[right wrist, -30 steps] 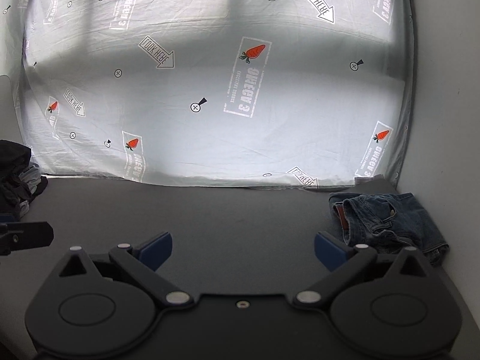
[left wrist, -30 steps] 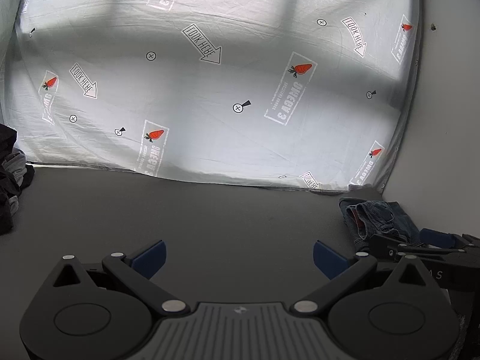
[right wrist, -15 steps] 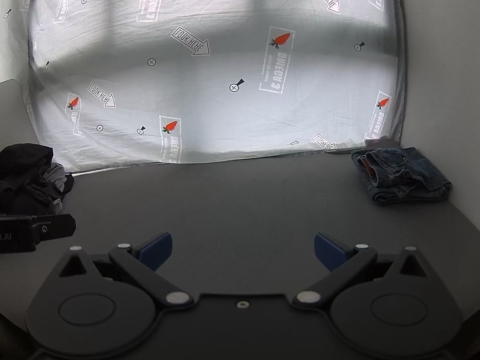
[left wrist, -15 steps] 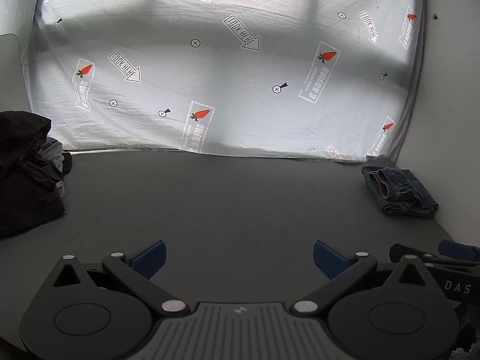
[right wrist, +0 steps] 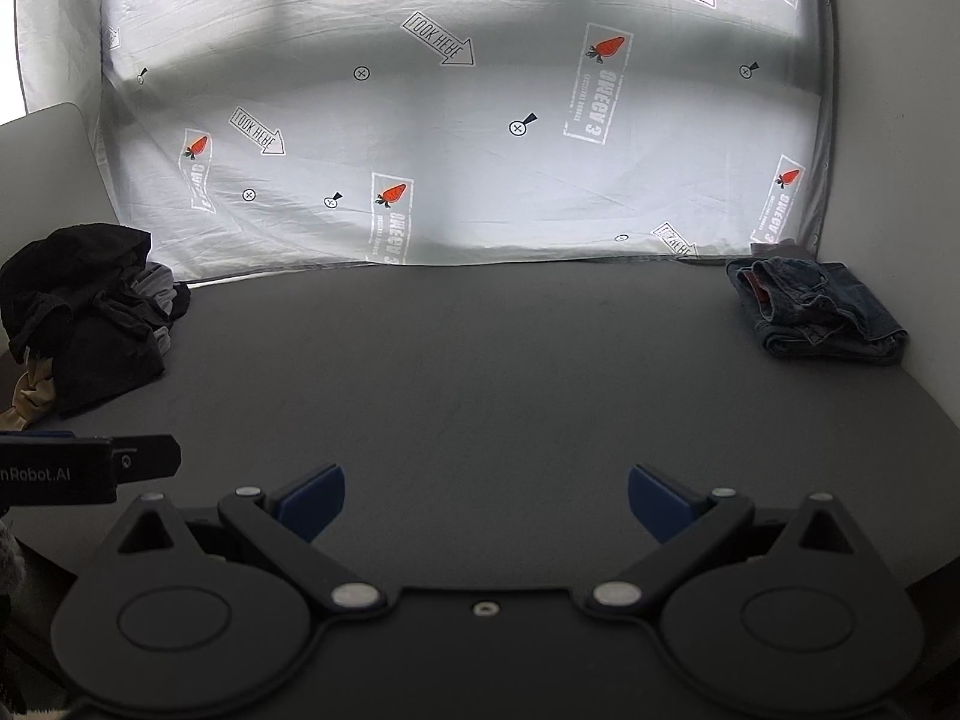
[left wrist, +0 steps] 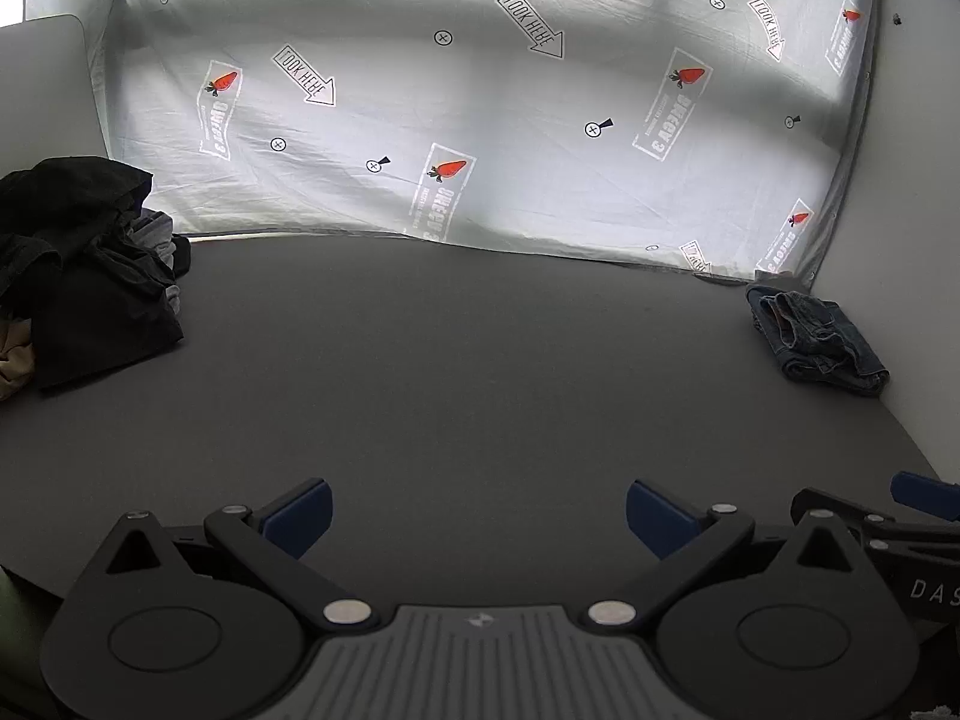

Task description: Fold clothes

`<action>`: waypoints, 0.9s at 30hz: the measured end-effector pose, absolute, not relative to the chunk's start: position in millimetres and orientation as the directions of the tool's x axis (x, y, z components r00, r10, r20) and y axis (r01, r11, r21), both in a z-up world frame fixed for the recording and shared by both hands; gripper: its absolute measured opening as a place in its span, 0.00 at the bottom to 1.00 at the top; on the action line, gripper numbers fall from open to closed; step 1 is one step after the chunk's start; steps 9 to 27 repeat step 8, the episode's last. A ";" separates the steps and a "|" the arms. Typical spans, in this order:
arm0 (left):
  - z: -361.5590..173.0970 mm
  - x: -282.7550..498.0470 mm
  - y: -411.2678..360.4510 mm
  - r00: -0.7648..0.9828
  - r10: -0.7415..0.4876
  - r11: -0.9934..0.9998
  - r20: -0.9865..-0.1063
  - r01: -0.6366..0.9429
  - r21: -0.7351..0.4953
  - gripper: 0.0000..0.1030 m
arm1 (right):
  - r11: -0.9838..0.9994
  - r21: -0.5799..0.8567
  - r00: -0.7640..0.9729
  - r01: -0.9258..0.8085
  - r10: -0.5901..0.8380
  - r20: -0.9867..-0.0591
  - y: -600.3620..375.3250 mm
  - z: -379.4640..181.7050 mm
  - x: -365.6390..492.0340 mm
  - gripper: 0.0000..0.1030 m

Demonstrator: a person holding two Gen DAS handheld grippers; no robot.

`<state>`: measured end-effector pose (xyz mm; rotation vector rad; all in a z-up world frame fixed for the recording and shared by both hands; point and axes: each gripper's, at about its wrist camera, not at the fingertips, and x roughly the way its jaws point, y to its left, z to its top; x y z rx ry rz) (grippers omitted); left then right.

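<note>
Both views have swung left: crumpled dark clothes pile (left wrist: 84,264) now at frame left, folded jeans (right wrist: 816,306) right. Left gripper (left wrist: 477,516) and right gripper (right wrist: 486,504) wide open, empty; pile probably targeted.

The round dark grey table top (left wrist: 480,372) looked matt and finely textured, like felt or a rubbery mat, with no shine. Behind it hung a thin white cloth sheet printed with carrots and arrows (left wrist: 510,138), lightly creased and translucent against the light. The folded blue denim jeans (right wrist: 822,306) showed coarse, faded weave with stitched seams. The heap of black and grey soft cloth garments (left wrist: 84,264) was limp, crumpled and dull. The left gripper (left wrist: 477,516) and the right gripper (right wrist: 486,507) appeared to be matt black plastic with small bright metal rivets, and their blue pads (left wrist: 300,513) looked smooth and rubbery.
</note>
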<state>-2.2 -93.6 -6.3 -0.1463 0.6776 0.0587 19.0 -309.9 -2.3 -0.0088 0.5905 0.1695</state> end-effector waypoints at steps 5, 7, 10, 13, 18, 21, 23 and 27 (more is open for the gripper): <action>-5.6 -6.5 -88.6 0.783 0.017 0.986 -0.622 -0.117 -0.120 1.00 | 0.982 0.021 0.809 -0.190 0.169 -0.563 -300.0 -3.9 7.8 0.99; -4.7 -6.4 -88.0 0.783 0.023 0.986 -0.621 -0.121 -0.117 1.00 | 0.981 0.013 0.812 -0.193 0.167 -0.559 -298.2 -2.5 6.5 0.99; -4.1 -5.9 -88.1 0.784 0.023 0.986 -0.620 -0.119 -0.115 1.00 | 0.981 0.013 0.813 -0.192 0.166 -0.557 -298.1 -1.9 6.9 0.99; -4.1 -5.9 -88.1 0.784 0.023 0.986 -0.620 -0.119 -0.115 1.00 | 0.981 0.013 0.813 -0.192 0.166 -0.557 -298.1 -1.9 6.9 0.99; -4.1 -5.9 -88.1 0.784 0.023 0.986 -0.620 -0.119 -0.115 1.00 | 0.981 0.013 0.813 -0.192 0.166 -0.557 -298.1 -1.9 6.9 0.99; -4.1 -5.9 -88.1 0.784 0.023 0.986 -0.620 -0.119 -0.115 1.00 | 0.981 0.013 0.813 -0.192 0.166 -0.557 -298.1 -1.9 6.9 0.99; -4.1 -5.9 -88.1 0.784 0.023 0.986 -0.620 -0.119 -0.115 1.00 | 0.981 0.013 0.813 -0.192 0.166 -0.557 -298.1 -1.9 6.9 0.99; -4.1 -5.9 -88.1 0.784 0.023 0.986 -0.620 -0.119 -0.115 1.00 | 0.981 0.013 0.813 -0.192 0.166 -0.557 -298.1 -1.9 6.9 0.99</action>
